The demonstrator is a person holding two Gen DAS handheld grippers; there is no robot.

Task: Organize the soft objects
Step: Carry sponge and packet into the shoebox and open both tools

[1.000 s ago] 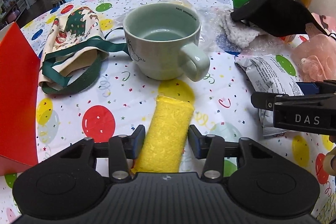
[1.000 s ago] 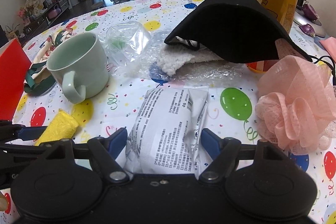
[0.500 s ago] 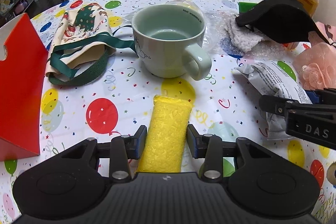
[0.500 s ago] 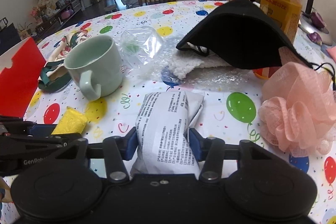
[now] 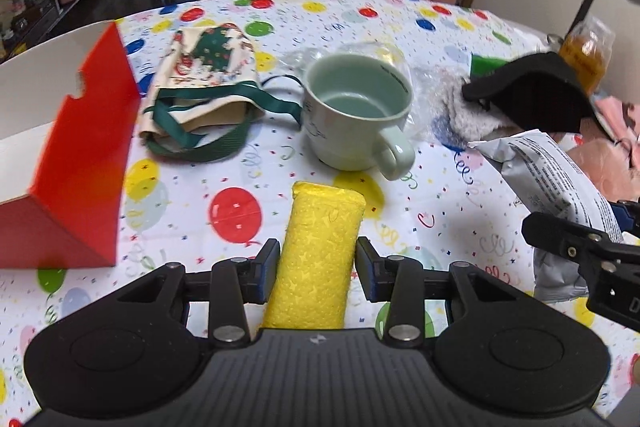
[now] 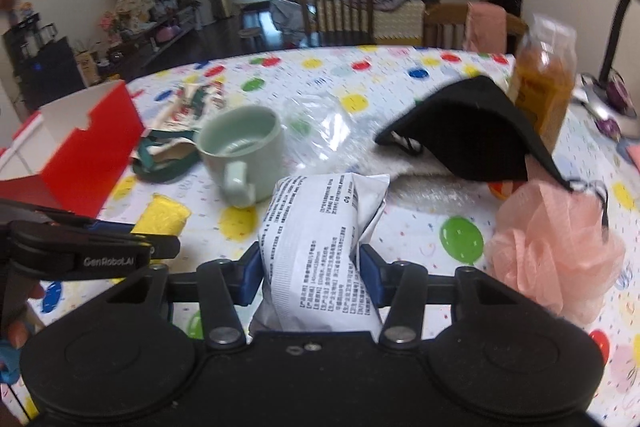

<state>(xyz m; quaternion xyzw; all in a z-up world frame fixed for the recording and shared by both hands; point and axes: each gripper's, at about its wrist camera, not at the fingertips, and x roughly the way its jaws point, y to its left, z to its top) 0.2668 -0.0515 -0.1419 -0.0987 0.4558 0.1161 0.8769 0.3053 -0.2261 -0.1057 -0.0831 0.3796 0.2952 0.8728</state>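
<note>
left tongs (image 5: 316,263) clenched on yellow sponge (image 5: 320,251), long axis straight ahead, raised off the counter (image 5: 400,23). right tongs (image 6: 310,269) clamped on grey packet (image 6: 320,247), likewise lengthwise. red box (image 5: 80,163) open, lying leftward, nearer the left hand; probably sponge first.

Left hand-held gripper (image 5: 317,269) clamps yellow sponge (image 5: 320,251); green mug (image 5: 356,117) beyond, red box (image 5: 76,171) left.
</note>
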